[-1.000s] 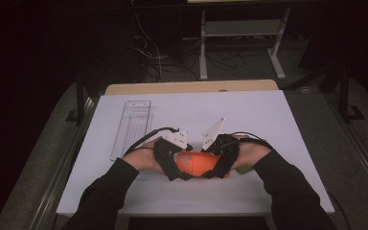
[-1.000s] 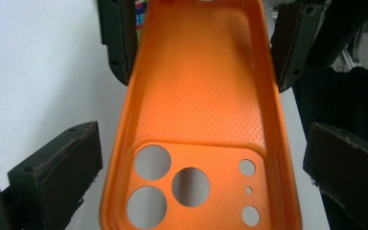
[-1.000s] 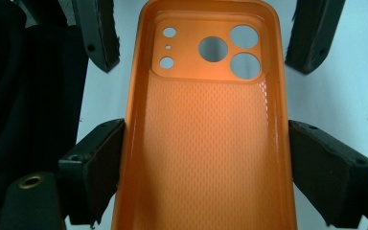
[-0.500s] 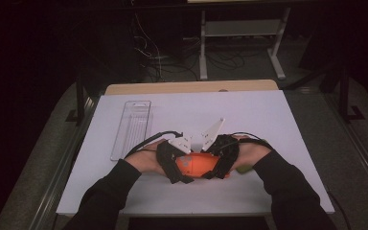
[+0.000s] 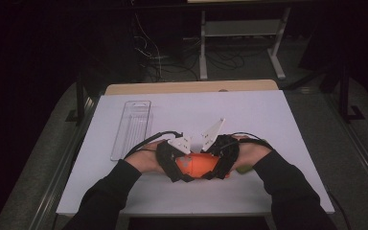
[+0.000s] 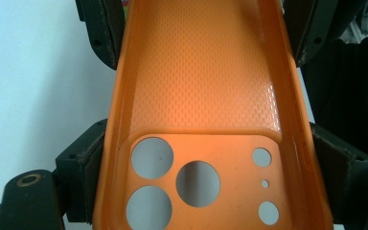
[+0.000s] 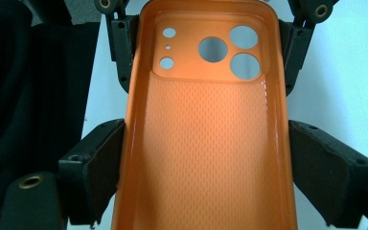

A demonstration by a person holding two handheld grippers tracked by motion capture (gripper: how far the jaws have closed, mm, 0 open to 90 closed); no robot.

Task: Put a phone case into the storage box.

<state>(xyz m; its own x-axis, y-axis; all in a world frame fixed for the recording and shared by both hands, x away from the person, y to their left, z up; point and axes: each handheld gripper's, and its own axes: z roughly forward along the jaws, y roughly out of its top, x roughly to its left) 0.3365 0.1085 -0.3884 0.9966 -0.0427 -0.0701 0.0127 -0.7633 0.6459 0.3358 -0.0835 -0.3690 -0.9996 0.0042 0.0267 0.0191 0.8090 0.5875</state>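
Observation:
An orange phone case point(image 5: 199, 165) with round camera holes is held over the white table between both hands, inside facing up. My left gripper point(image 5: 172, 160) has the camera-hole end of the case point(image 6: 206, 120); its jaws have just been closing on it, and its pads point(image 6: 93, 158) now press on both long edges. My right gripper point(image 5: 223, 158) is shut on the other end of the case point(image 7: 206, 158), with its pads point(image 7: 103, 160) on the two sides. Each gripper view shows the other gripper's jaws at the far end.
A clear plastic tray point(image 5: 132, 128) lies at the table's left. A small green thing point(image 5: 243, 168) peeks out under the right hand. The white tabletop point(image 5: 258, 115) ends at a wooden strip behind, with dark floor, cables and a shelf frame point(image 5: 239, 28) beyond.
The grey plate on the left gripper has shifted slightly toward the case. Both hands and the case stay where they were.

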